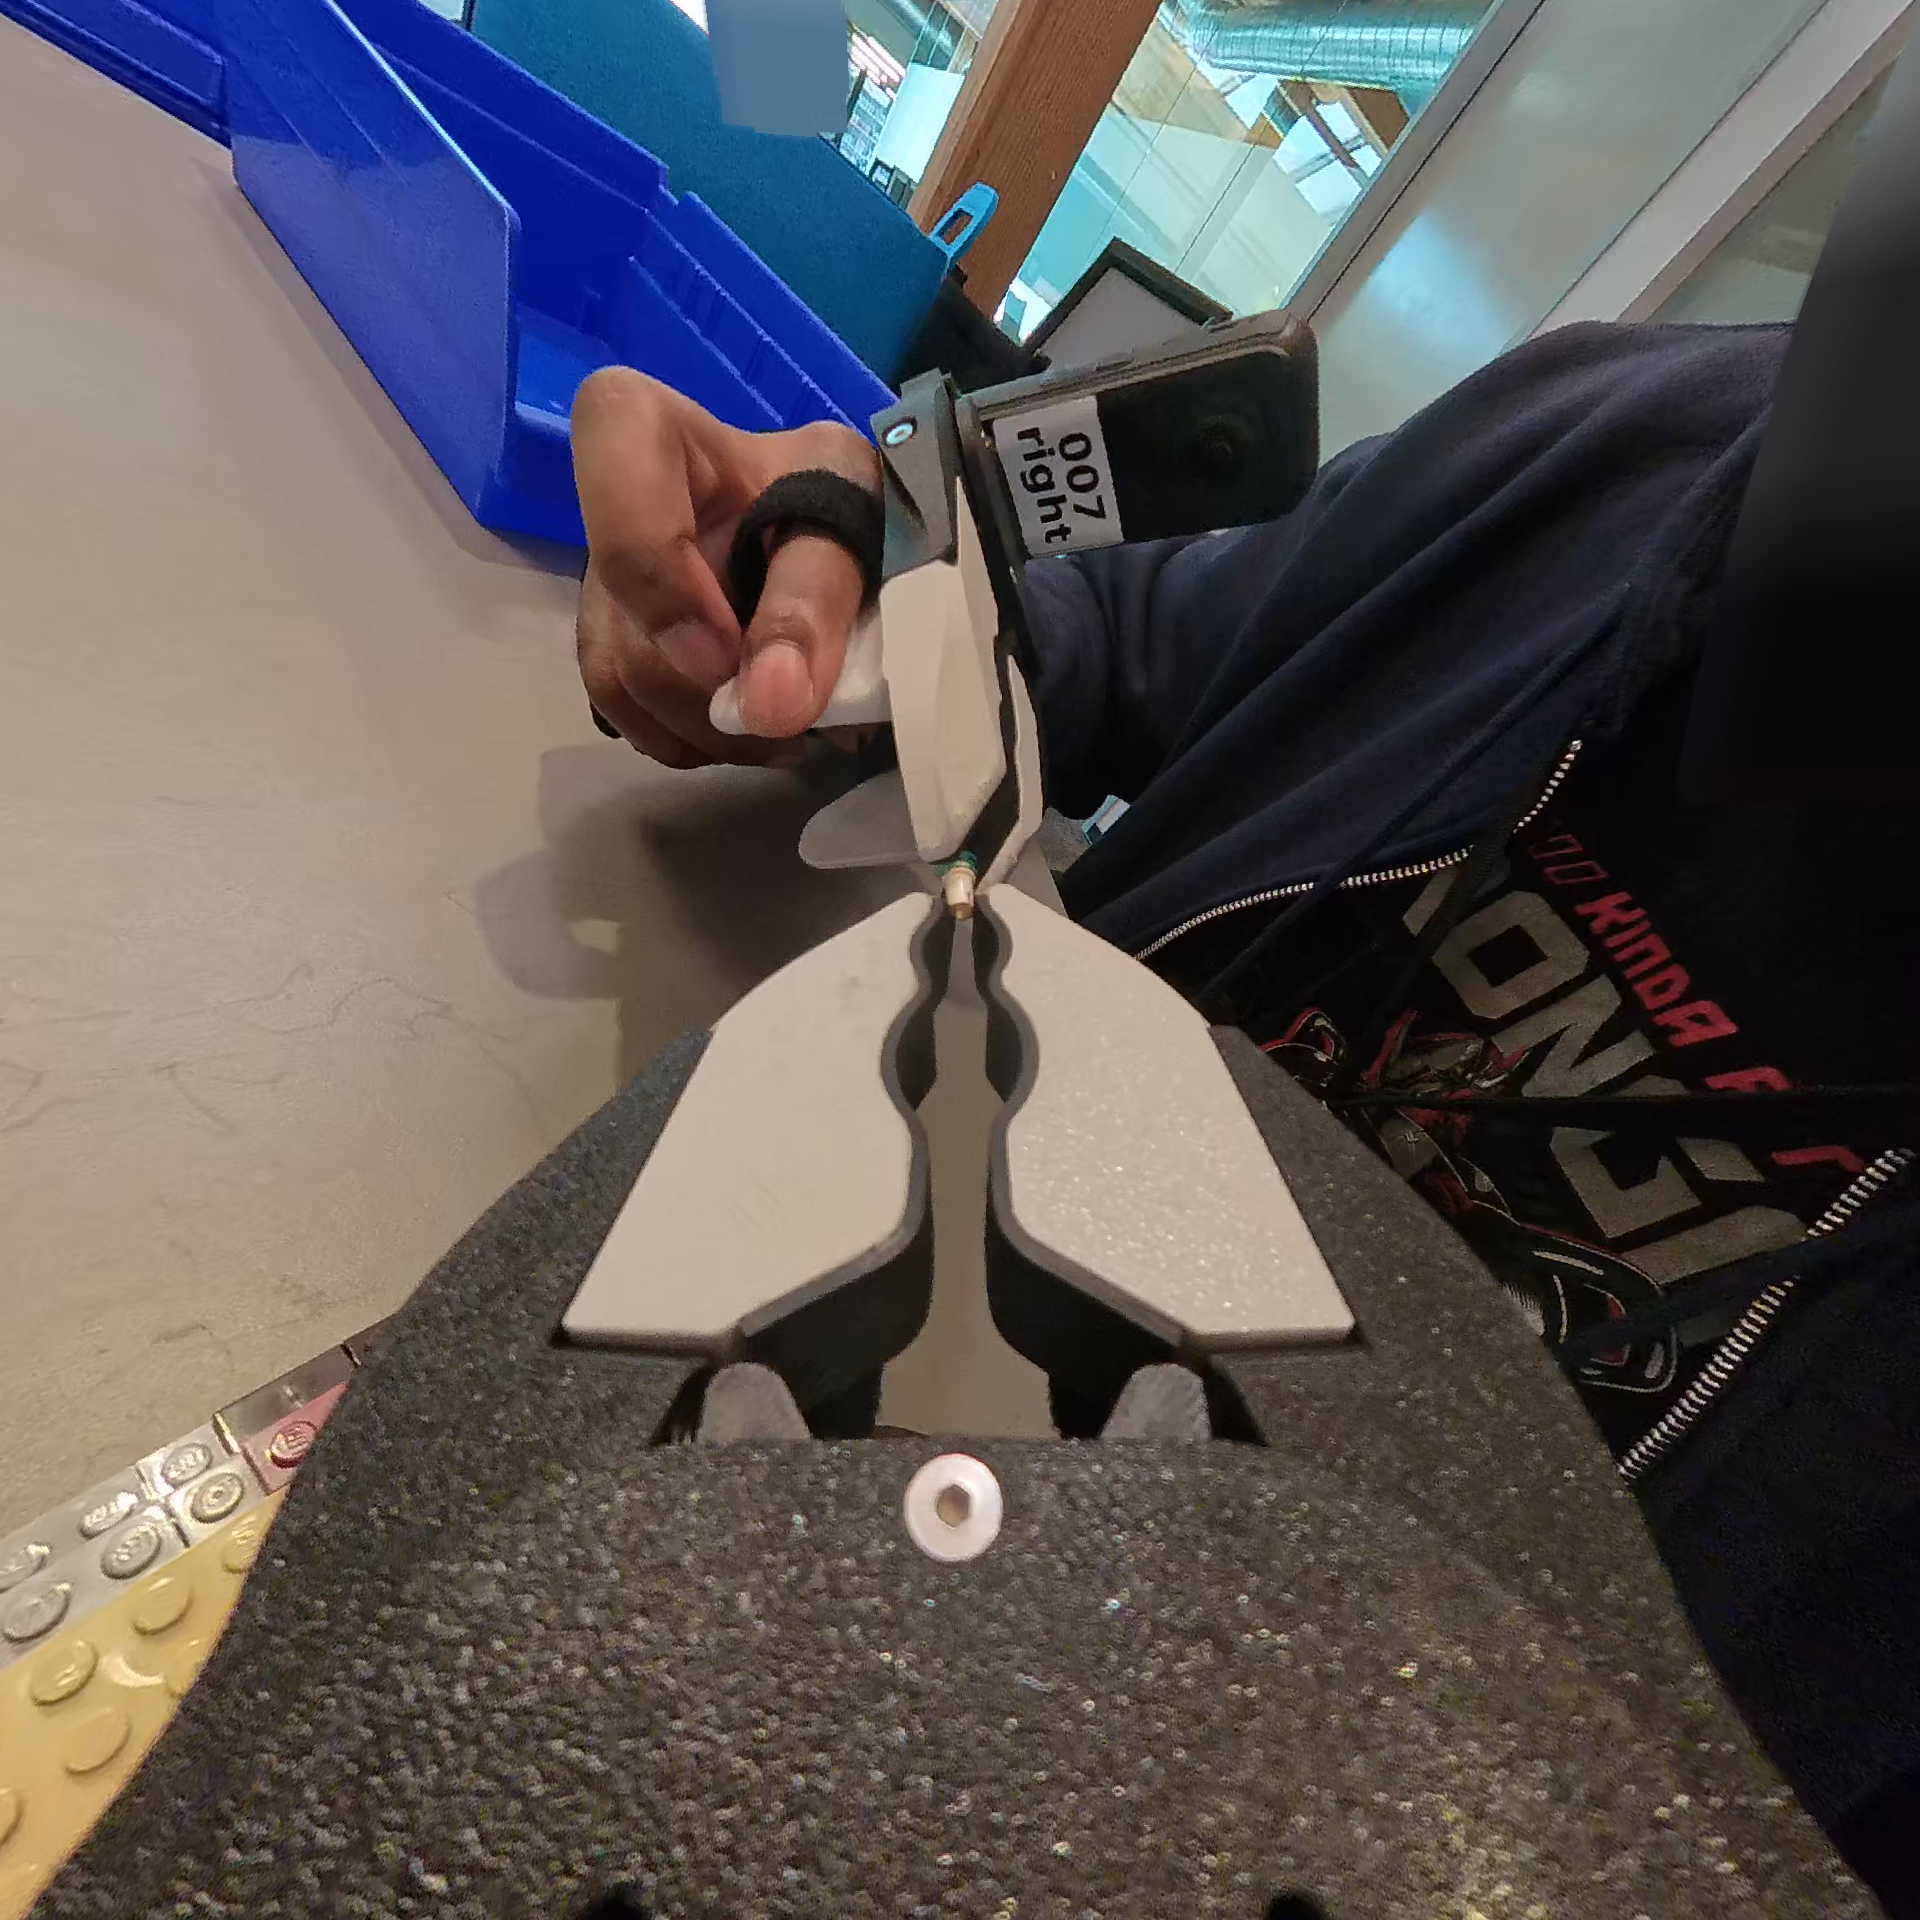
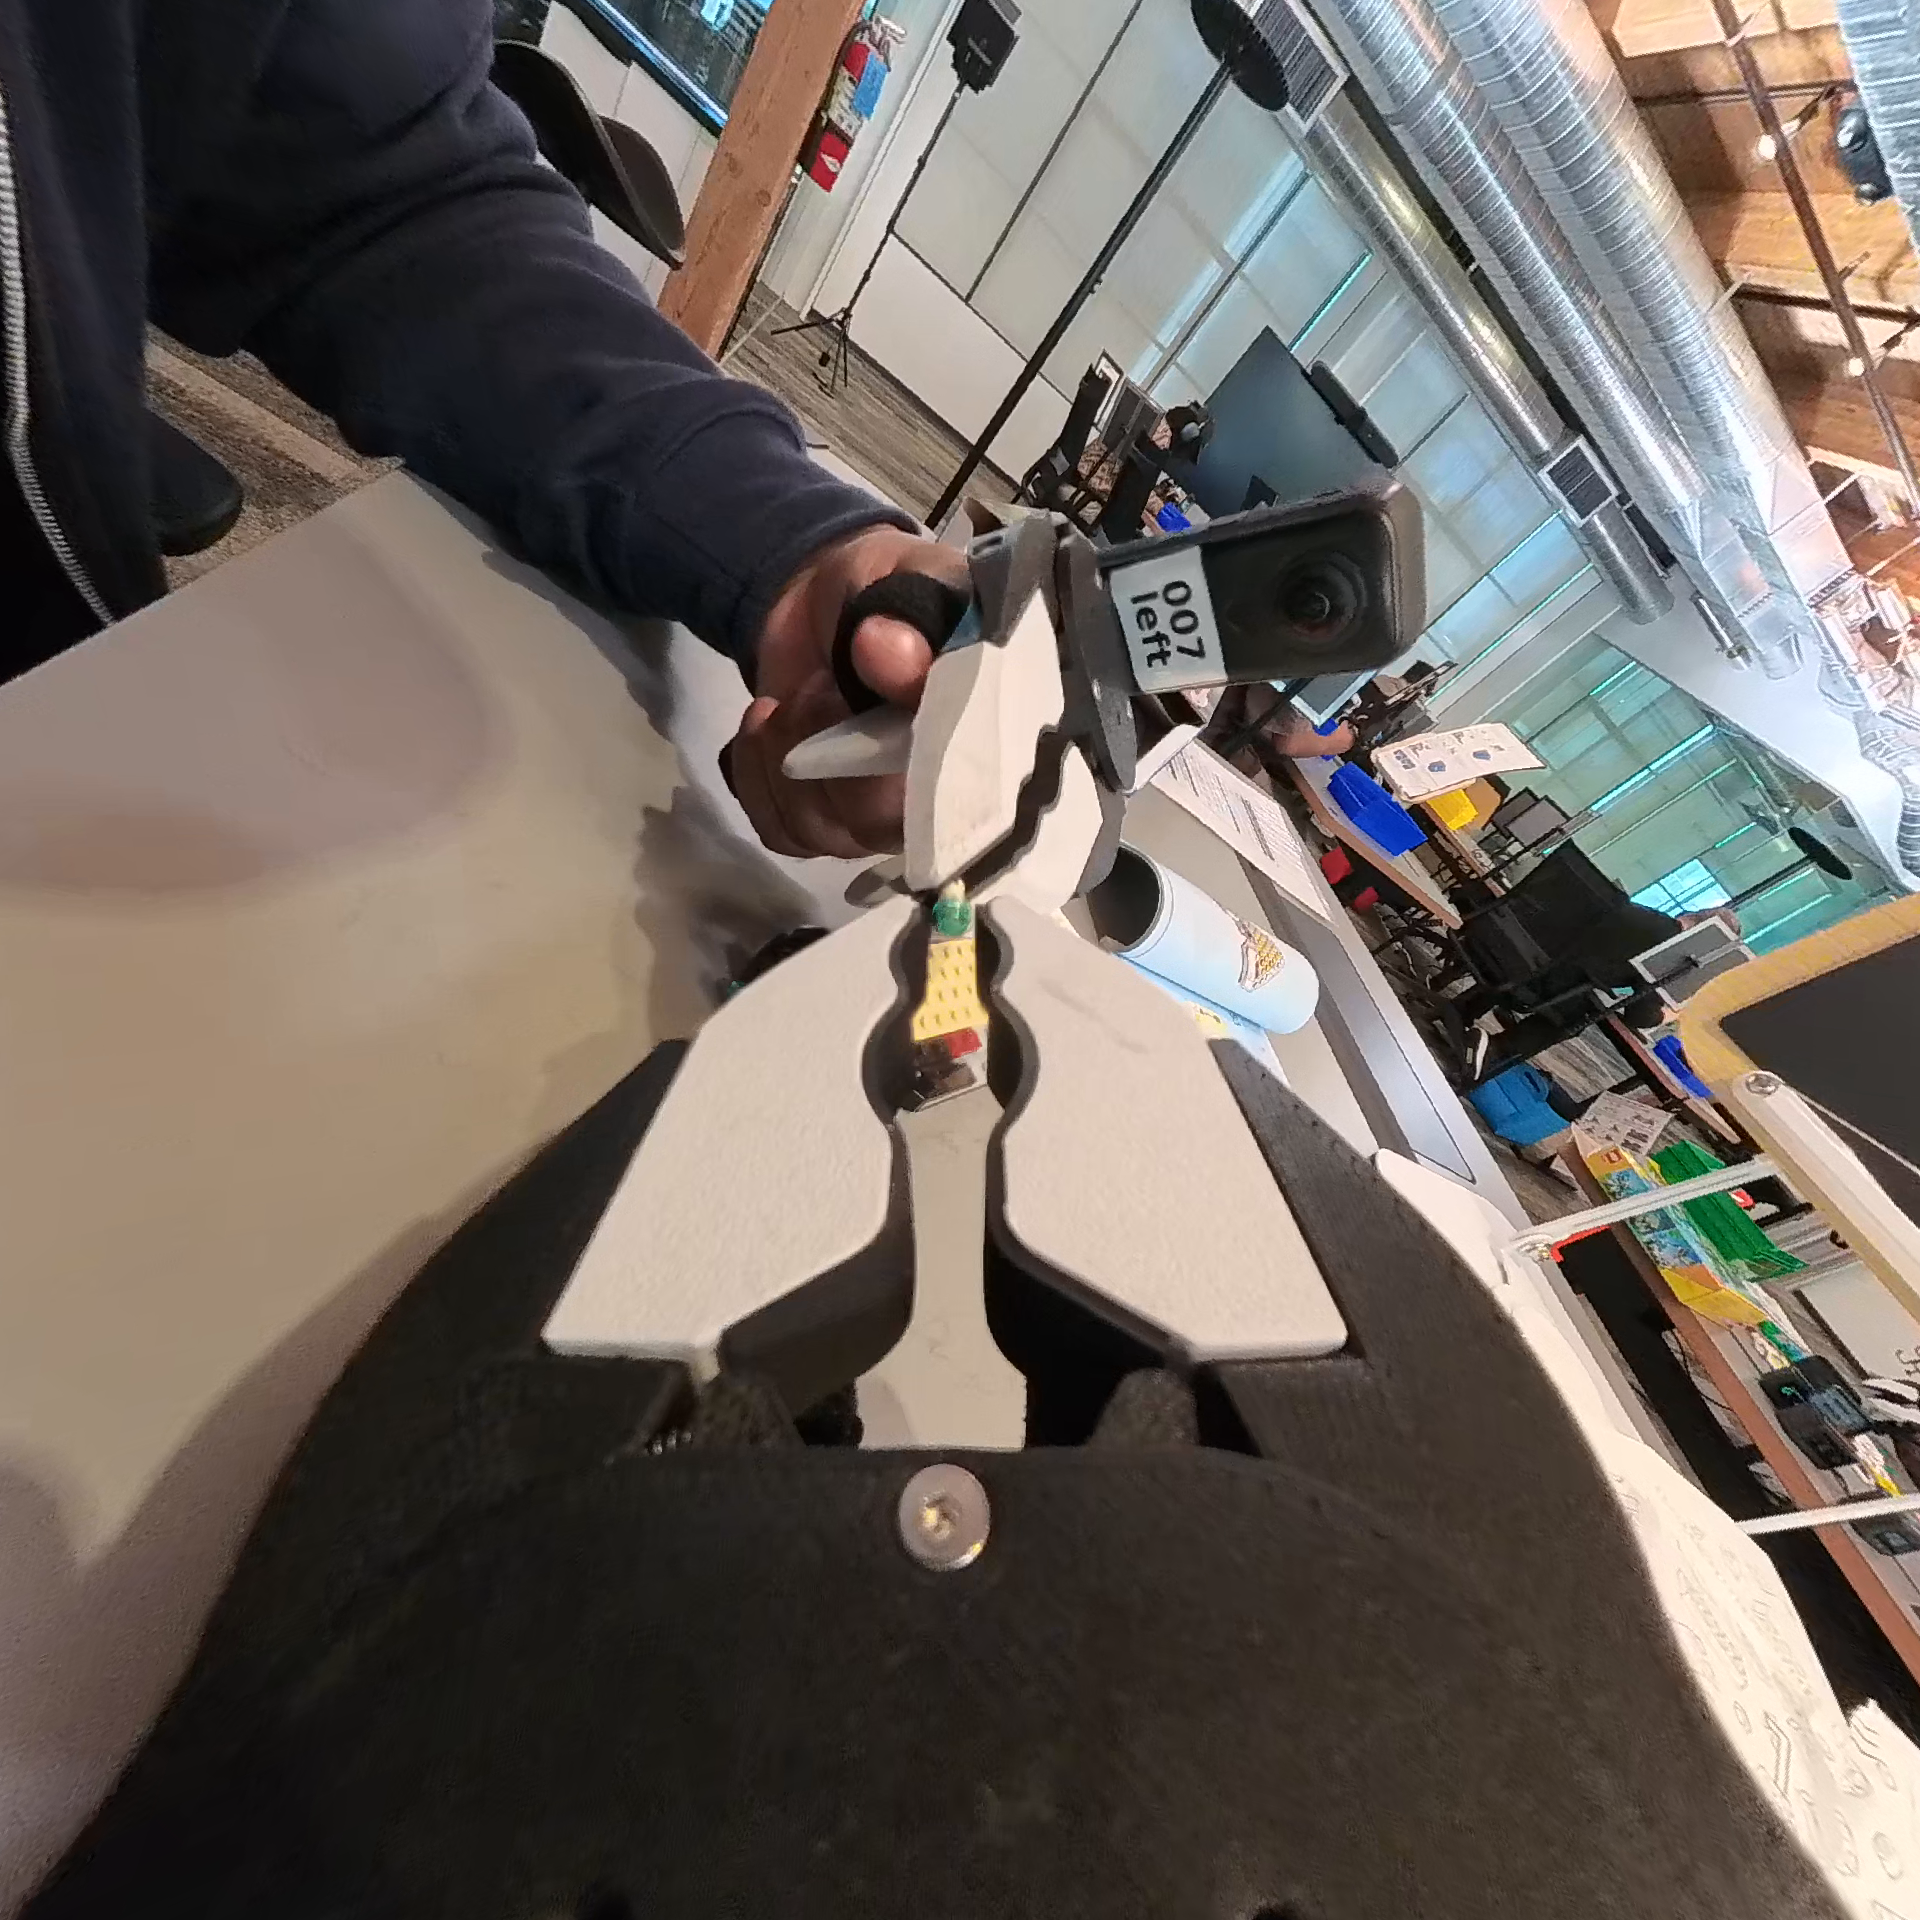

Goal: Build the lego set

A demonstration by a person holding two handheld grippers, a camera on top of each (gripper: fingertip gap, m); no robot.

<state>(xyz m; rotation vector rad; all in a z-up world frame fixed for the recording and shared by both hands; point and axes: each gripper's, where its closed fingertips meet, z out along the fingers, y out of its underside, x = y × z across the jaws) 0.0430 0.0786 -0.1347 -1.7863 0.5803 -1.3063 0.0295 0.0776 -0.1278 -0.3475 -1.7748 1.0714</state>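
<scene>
— Cream-coloured, that tiny peg [image 1: 957, 896] you are asking about. From the left wrist view, the left gripper [image 1: 958, 914] is pinching its tip, jaws nearly closed on it, while the right gripper [image 1: 961, 868] is coming in from above, nipping a small green piece [image 1: 963, 858] joined to the peg's other end.

— So both are holding the same little thing?

— Looking that way: two parts, end to end, in the air above the pale worktop [image 1: 208, 831]. A blue bin [image 1: 499, 312] is sitting behind the hand [image 1: 707, 603], and a studded tan plate [image 1: 104, 1683] with grey bricks is lying at the lower left.

— And from the right wrist view?

— The right gripper [image 2: 952, 920] is squeezing the green piece [image 2: 952, 916], jaws narrow; the left gripper [image 2: 954, 885] is gripping the cream peg [image 2: 953, 890] just beyond. A yellow studded plate [image 2: 948, 1000] is lying on the worktop [image 2: 260, 935] below, a white tube [image 2: 1226, 961] beside it.

— How far along?

— I'd judge the two parts are meeting or joined; whether fully seated, I cannot tell.
</scene>
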